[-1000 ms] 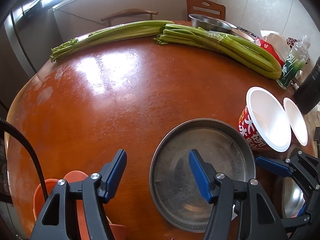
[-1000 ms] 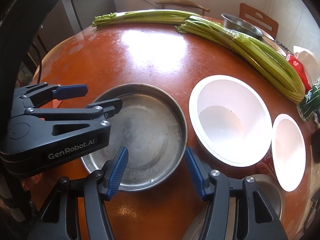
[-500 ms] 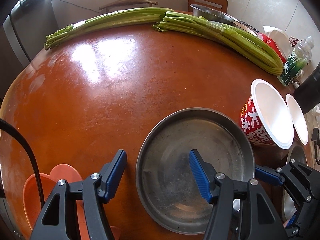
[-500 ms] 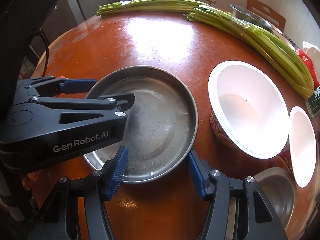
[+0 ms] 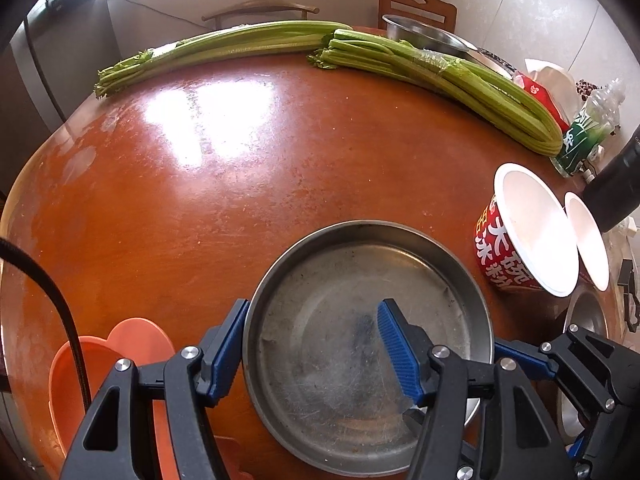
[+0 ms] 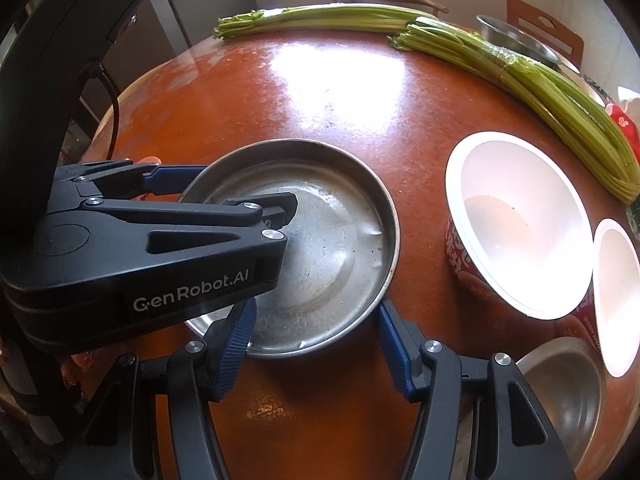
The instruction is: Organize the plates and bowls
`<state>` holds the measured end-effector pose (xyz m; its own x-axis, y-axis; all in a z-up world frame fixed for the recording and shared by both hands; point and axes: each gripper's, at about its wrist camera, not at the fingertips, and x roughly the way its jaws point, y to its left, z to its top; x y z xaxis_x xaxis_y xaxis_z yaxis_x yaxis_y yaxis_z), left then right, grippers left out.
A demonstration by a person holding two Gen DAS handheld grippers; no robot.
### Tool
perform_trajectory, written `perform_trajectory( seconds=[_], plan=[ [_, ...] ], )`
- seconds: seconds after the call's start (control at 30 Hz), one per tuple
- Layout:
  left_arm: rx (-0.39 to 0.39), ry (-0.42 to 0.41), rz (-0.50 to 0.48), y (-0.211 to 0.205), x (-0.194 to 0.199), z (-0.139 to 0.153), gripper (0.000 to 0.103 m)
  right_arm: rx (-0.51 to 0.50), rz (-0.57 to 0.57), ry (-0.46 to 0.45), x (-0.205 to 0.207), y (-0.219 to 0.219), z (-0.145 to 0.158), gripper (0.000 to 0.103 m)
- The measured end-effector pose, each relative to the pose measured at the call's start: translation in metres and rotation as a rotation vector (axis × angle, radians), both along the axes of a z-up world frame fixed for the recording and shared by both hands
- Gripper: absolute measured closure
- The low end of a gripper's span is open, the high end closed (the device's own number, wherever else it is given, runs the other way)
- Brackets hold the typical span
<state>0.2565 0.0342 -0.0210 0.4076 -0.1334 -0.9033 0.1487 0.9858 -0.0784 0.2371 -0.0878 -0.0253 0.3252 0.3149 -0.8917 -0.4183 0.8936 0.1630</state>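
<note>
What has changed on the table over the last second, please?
The metal plate slid sideways until its rim sits between the fingers of the left gripper. The right gripper has just been opening its jaws astride the plate's near rim. Paper bowls and celery stayed put.

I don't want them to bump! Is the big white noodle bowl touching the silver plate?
Apart. The right wrist view shows a strip of bare table between the silver plate and the noodle bowl.

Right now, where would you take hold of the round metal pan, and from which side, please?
By its raised rim: the metal pan lies flat on the table, too wide to span, so one finger goes inside the wall, one outside. Come from above at its near-left edge, where the left gripper already straddles it, probably steadiest.
</note>
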Motion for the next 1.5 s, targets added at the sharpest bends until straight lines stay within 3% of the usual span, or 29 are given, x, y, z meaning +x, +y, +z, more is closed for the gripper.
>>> perform_trajectory(
  seconds=[0.9, 1.5],
  plan=[
    [-0.027, -0.167, 0.050, 0.001, -0.075, 0.065, 0.039, 0.106, 0.018, -0.144, -0.052, -0.021, 0.059, 0.040],
    [-0.046, -0.262, 0.156, 0.049, -0.119, 0.103, 0.039, 0.132, 0.144, -0.233, -0.082, 0.017, 0.092, 0.040]
  ],
)
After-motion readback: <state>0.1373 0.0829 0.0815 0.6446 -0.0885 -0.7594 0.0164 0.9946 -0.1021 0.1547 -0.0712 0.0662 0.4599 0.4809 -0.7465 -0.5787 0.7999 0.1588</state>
